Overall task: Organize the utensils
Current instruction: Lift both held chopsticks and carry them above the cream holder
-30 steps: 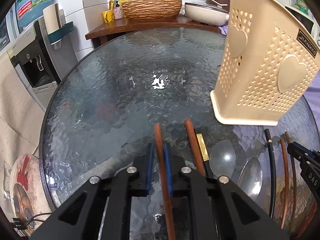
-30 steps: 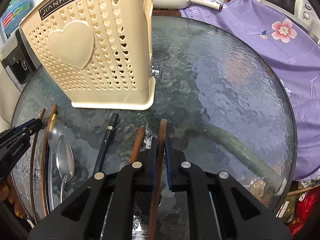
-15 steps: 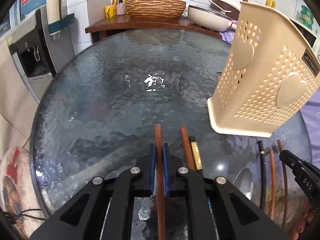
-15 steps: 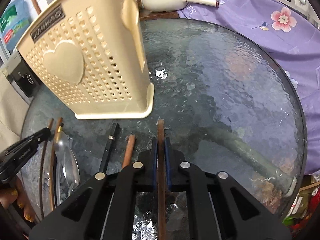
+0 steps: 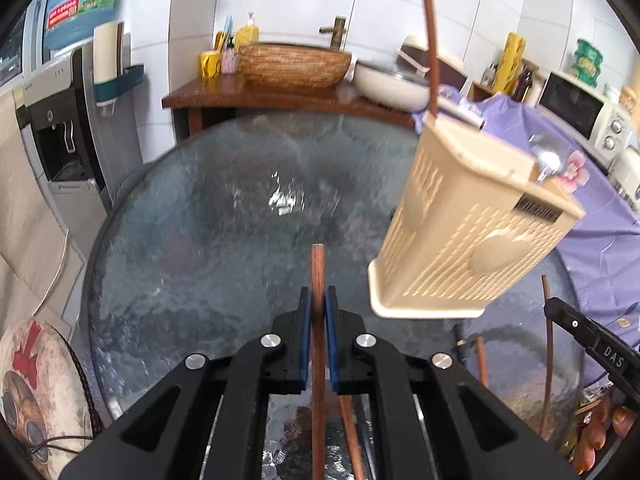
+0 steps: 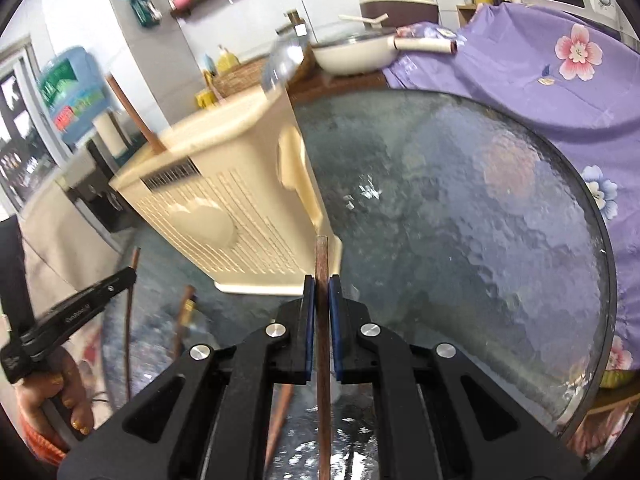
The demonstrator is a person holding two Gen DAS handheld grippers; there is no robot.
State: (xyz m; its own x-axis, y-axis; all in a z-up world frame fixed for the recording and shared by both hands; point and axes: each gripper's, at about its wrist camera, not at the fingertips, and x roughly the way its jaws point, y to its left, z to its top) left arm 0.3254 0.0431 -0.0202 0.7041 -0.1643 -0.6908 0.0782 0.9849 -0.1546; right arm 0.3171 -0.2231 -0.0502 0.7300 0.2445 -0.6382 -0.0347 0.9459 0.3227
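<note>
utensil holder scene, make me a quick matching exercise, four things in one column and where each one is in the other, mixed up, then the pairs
Things
1. brown chopstick
2. cream utensil holder
3. white pan
4. purple flowered cloth

Places
A. on the wooden counter behind the table
B. clamped between the left gripper pads
C. draped past the table's far right edge
D. standing on the glass table

Pairs: 1-B, 2-D, 3-A, 4-C
</note>
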